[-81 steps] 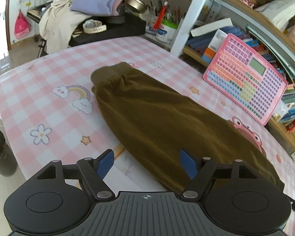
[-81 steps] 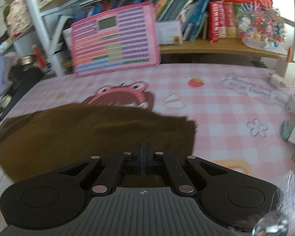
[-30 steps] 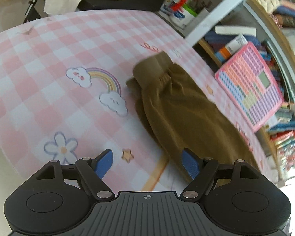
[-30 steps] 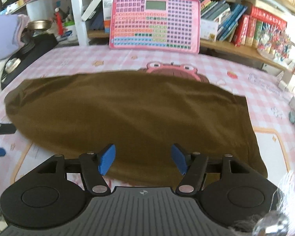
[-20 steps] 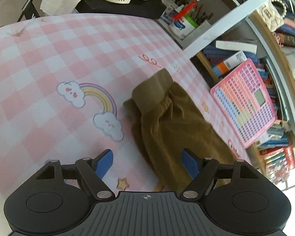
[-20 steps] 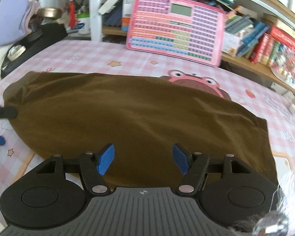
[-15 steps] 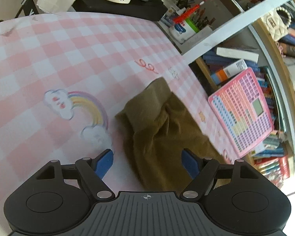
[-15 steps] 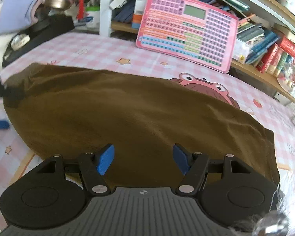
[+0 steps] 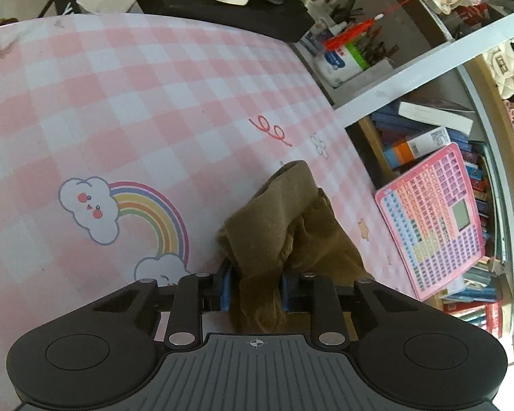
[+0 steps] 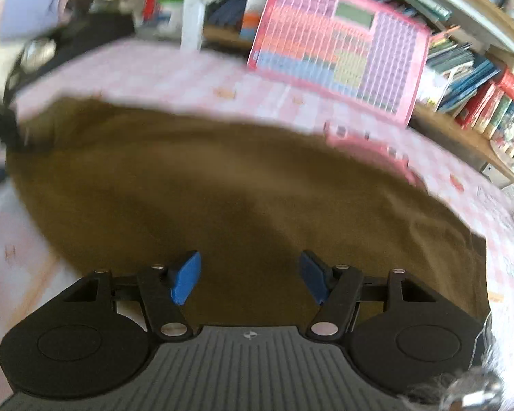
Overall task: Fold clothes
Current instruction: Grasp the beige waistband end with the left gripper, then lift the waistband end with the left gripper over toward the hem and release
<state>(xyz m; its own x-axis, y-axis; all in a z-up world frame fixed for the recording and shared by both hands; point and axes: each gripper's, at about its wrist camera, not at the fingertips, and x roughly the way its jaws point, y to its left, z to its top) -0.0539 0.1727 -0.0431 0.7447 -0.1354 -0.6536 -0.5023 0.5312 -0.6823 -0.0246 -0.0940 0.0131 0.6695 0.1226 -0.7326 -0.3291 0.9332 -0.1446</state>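
An olive-brown garment point(image 10: 243, 185) lies spread on the pink checked table point(image 9: 120, 102). In the left wrist view its ribbed waistband end point(image 9: 274, 219) is bunched up and lifted. My left gripper point(image 9: 257, 287) is shut on that waistband end, cloth pinched between the blue pads. My right gripper point(image 10: 250, 277) is open and empty, low over the middle of the garment near its front edge. The right wrist view is blurred by motion.
A pink toy tablet point(image 9: 431, 215) leans on the bookshelf point(image 9: 490, 274) at the table's far edge; it also shows in the right wrist view point(image 10: 339, 48). A black stand point(image 9: 222, 10) with a watch and a pen cup point(image 9: 342, 58) sit past the left end.
My left gripper moved forward onto the waistband end and closed on it, bunching the cloth. My right gripper opened earlier, stays open and has moved in over the garment.
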